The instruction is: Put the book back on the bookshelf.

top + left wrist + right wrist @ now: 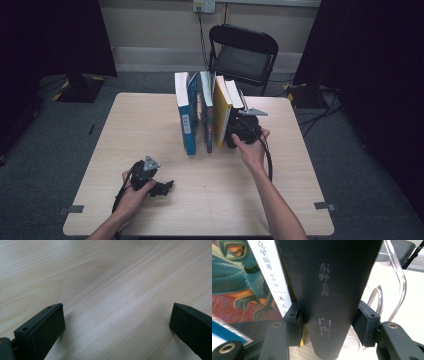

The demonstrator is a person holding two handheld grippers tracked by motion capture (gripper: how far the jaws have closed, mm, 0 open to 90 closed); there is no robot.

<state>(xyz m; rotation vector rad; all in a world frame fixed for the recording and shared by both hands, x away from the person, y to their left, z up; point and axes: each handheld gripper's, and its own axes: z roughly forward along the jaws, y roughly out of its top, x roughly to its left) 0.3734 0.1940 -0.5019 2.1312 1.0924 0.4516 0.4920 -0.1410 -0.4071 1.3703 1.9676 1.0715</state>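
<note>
Several books stand upright in a row at the middle of the wooden table (145, 125): a blue one (186, 120), a thin one (207, 117), a yellow one (221, 112) and a black one (234, 95) at the right end. My right gripper (239, 132) reaches around the black book's spine (329, 277). Its pads (294, 320) flank the spine with a thin gap on each side, so my right gripper (329, 320) is open. A white-spined book (268, 270) stands just left of the black one. My left gripper (167, 186) rests near the table's front left, open (117, 315) over bare wood.
A clear acrylic bookend (398, 277) stands against the right side of the black book. A black folding chair (243, 52) is behind the table's far edge. Cables lie on the floor at the right (320, 107).
</note>
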